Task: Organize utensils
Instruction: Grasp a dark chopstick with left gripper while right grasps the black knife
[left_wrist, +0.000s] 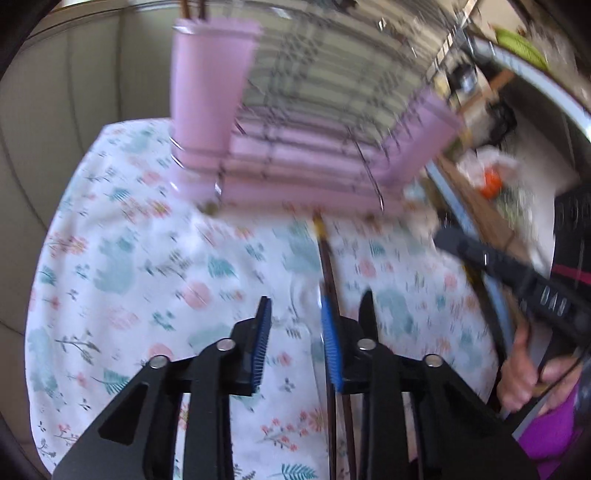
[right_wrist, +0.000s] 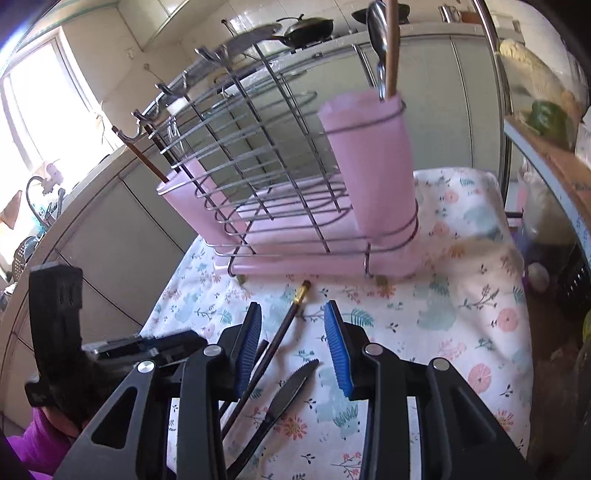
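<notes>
A wire rack (right_wrist: 258, 147) with a pink tray and two pink cups stands on the floral cloth. The right cup (right_wrist: 373, 162) holds a spoon and a chopstick; the left cup (right_wrist: 192, 206) holds dark chopsticks. A dark gold-tipped chopstick (right_wrist: 284, 325) and a serrated knife (right_wrist: 291, 391) lie on the cloth between the open fingers of my right gripper (right_wrist: 291, 343). My left gripper (left_wrist: 295, 332) is open over the cloth; the chopstick (left_wrist: 327, 266) runs along its right finger. The left wrist view is blurred; the rack (left_wrist: 314, 110) and a cup (left_wrist: 207, 92) show ahead.
The floral cloth (right_wrist: 461, 295) covers a small table. Kitchen cabinets (right_wrist: 110, 236) stand behind it. A shelf with bags and produce (right_wrist: 546, 122) is at the right. The other gripper and hand show at the right of the left wrist view (left_wrist: 535, 295).
</notes>
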